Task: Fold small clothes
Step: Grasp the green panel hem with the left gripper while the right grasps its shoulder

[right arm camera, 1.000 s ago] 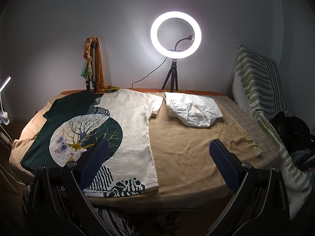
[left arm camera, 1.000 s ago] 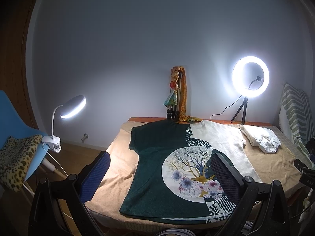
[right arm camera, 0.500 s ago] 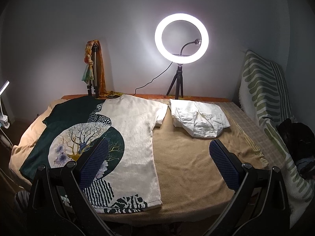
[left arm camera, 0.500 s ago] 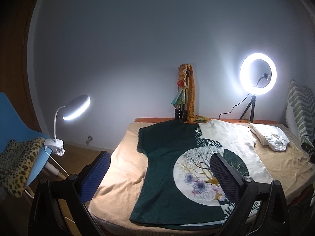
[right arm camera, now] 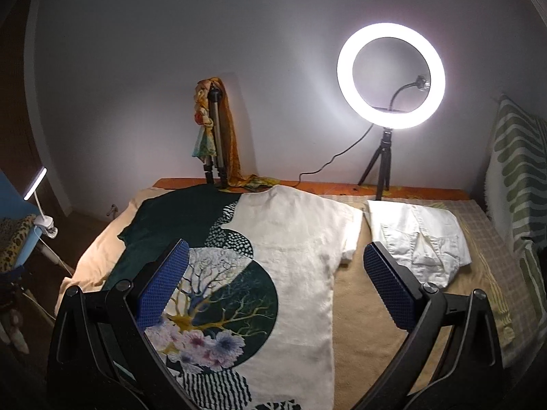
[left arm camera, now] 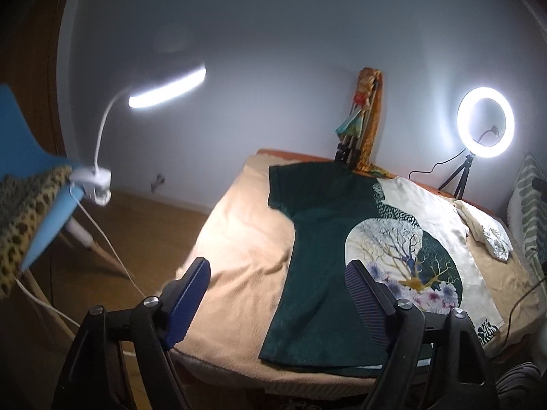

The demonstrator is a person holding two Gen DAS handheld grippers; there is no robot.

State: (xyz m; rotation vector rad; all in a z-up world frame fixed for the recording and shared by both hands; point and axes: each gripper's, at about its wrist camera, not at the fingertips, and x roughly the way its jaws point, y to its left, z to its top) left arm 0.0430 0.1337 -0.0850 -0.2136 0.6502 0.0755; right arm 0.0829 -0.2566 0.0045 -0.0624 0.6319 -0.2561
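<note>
T-shirt [left arm camera: 342,259] lay flat on the blanket [left arm camera: 239,239], centre-right of the left view; folded white garment [right arm camera: 417,239] sat at right. My left gripper [left arm camera: 278,302] had just been closing, nothing between the jaws; right gripper [right arm camera: 273,283] gaped, empty. Judgement: pinch both hem corners evenly, one layer only.

Both wrist views look down-forward over bed [left arm camera: 239,239]; left from left corner; shared: shirt [right arm camera: 290,239].

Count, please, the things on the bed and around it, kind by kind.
Clothes: 2, spread T-shirt, folded white shirt
Lamps: 2, ring light, clip lamp
Tripods with scarf: 1
Chairs: 1
Total: 6
</note>
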